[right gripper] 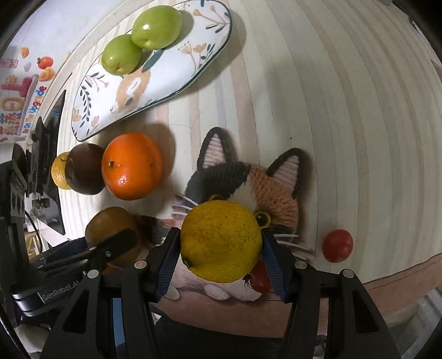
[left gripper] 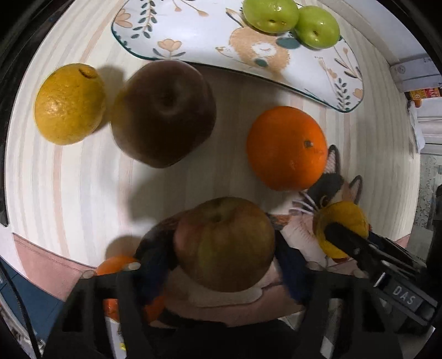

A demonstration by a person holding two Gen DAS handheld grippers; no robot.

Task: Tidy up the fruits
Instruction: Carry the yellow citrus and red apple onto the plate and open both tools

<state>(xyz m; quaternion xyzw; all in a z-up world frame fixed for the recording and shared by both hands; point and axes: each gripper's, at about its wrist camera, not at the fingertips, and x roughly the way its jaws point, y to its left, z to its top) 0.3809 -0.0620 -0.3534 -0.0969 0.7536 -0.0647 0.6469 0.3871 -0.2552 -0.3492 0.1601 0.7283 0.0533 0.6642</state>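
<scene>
My left gripper (left gripper: 223, 259) points down at the table and is shut on a red-green apple (left gripper: 224, 243), blue pads on both its sides. The same apple (right gripper: 110, 229) shows in the right wrist view under a black finger. My right gripper (right gripper: 221, 250) is shut on a yellow lemon (right gripper: 221, 240), which sits just above a knitted cat mat (right gripper: 265, 182). On the flowered plate (left gripper: 193, 30) lie two green apples (left gripper: 270, 13). An orange (left gripper: 286, 147), a dark red apple (left gripper: 163, 113) and a second lemon (left gripper: 69, 103) lie loose on the striped cloth.
A small red tomato (right gripper: 337, 245) lies right of the cat mat, and another red fruit (right gripper: 261, 279) peeks out under the held lemon. A further orange (left gripper: 116, 265) sits at the table's near edge, by the left gripper. A dark monitor (right gripper: 47, 154) stands off the left side.
</scene>
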